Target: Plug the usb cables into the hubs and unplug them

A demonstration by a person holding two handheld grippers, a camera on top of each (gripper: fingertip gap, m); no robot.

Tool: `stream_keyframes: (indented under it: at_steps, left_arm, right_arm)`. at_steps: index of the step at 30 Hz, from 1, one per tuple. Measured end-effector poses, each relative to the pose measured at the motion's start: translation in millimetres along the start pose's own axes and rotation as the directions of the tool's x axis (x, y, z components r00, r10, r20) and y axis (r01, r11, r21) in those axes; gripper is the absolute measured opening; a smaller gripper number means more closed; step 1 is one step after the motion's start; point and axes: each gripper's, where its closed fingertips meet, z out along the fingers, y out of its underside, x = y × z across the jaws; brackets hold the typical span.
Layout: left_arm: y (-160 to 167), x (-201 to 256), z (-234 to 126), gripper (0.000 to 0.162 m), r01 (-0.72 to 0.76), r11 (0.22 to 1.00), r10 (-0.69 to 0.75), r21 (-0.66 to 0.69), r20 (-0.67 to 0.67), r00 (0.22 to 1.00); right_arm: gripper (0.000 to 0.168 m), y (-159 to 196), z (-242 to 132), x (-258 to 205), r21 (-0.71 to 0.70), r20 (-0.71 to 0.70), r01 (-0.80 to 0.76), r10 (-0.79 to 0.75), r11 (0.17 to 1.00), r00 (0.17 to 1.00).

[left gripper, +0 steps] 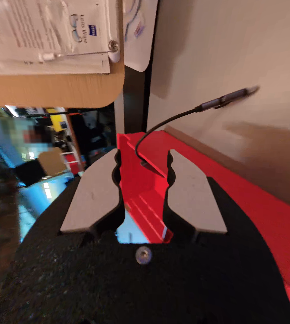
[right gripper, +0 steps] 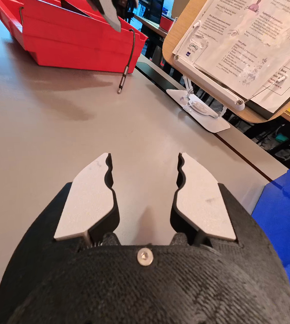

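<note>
So the red bin is sat at the far left of the table, and a dark cable is draped out over its right-hand rim. In the right wrist view the cable is seen dropping down the bin wall, with the metal plug ending up on the tabletop, tip pointing roughly toward 7 o'clock. A second bit of cable is spotted hooked over the bin's left corner. No hub can be made out anywhere, so it's probably buried in the bin or just out of shot.

The left gripper is parked right over the bin's end, fingers spread moderately with nothing between them. In its own view (tilted and blurry) the cable is seen rising out of the bin between the fingertips and curving off toward 2 o'clock, where the plug lies against the table. The plug's long axis is lined up along that same 2 o'clock direction.

The right gripper is held low over bare table, fingers wide apart and empty. From it the plug is found up at about 11 o'clock, well apart. A fingertip of the left gripper is also caught at the top of that view, just above the bin.

So the left one is judged far nearer to the cable, and a grab at the plug body, across its long axis, looks like the move that's called for. A document stand is also there at the right.
</note>
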Motion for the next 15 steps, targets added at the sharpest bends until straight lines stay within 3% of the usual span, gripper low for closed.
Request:
stream_keyframes:
  at_steps: [4,7,11,15]
  left_arm:
    - [1,3,34,0.044,-0.109,0.990,0.109,-0.091,-0.012,0.994]
    - [4,-3,42,0.010,-0.024,0.993,0.024,-0.119,-0.003,1.000]
    - [7,-45,20,0.003,0.162,0.985,-0.157,-0.057,0.080,0.984]
    - [12,-99,-32,0.003,0.344,0.934,-0.355,0.092,0.161,0.921]
  right_arm:
    - [0.072,0,0,2,-0.001,0.009,-0.030,0.030,1.000,1.000]
    - [0.071,-1,-1,3,0.007,0.011,-0.043,0.043,0.999,0.999]
    - [0.070,-1,-1,4,0.008,0.014,-0.056,0.056,0.998,0.998]
    - [0.069,0,0,3,0.004,0.021,-0.058,0.057,0.998,0.998]
